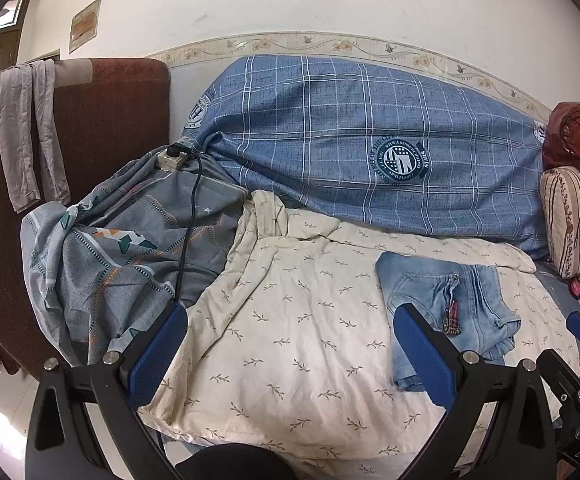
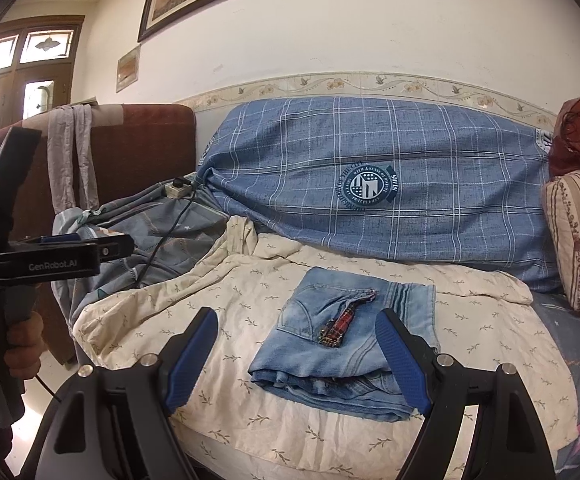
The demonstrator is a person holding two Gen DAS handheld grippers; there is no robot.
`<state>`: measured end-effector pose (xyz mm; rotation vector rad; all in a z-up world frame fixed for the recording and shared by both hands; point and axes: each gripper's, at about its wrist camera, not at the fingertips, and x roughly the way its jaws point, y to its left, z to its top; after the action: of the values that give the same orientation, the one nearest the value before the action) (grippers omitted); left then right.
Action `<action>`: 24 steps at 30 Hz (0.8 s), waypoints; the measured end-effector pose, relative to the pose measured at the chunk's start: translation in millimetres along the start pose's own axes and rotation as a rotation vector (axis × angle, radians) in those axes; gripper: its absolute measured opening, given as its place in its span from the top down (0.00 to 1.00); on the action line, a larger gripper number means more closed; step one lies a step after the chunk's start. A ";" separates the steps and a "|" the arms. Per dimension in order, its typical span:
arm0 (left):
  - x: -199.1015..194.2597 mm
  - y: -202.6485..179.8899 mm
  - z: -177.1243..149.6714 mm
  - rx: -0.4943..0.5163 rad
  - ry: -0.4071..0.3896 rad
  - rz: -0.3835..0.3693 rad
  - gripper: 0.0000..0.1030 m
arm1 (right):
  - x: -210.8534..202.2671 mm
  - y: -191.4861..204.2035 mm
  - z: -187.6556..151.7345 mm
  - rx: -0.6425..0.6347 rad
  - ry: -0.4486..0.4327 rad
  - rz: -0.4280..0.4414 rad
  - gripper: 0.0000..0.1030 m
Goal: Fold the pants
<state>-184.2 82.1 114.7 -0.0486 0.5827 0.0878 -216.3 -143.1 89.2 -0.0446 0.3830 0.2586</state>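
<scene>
Light blue denim pants [image 2: 345, 340] lie folded into a compact stack on the cream leaf-print sheet [image 2: 218, 304], pocket and a small red plaid tab on top. My right gripper [image 2: 297, 360] is open and empty, held just in front of the stack without touching it. In the left wrist view the pants [image 1: 449, 304] lie to the right. My left gripper [image 1: 290, 356] is open and empty above the sheet [image 1: 297, 320], left of the pants. The left gripper also shows at the left edge of the right wrist view [image 2: 66, 252], held in a hand.
A long blue plaid bolster [image 2: 369, 188] lies along the wall behind. A grey patterned blanket [image 1: 130, 240] with a power strip [image 1: 172, 156] and black cable sits at the left. A brown chair back [image 1: 90, 120] with a grey cloth stands left. A striped cushion [image 2: 577, 232] is at the right.
</scene>
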 end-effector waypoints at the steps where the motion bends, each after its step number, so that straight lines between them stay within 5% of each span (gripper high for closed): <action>1: -0.1 -2.8 -0.1 0.006 0.002 0.003 0.01 | -0.6 -2.9 -1.1 0.002 -0.003 -0.005 0.19; 24: 5.7 -88.7 -11.5 0.126 -0.023 0.019 0.00 | -5.2 -102.3 -49.9 0.160 -0.097 -0.132 0.19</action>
<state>-177.2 -6.6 103.8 0.0804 0.5646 0.0692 -212.8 -247.7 44.3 0.0995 0.3014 0.0992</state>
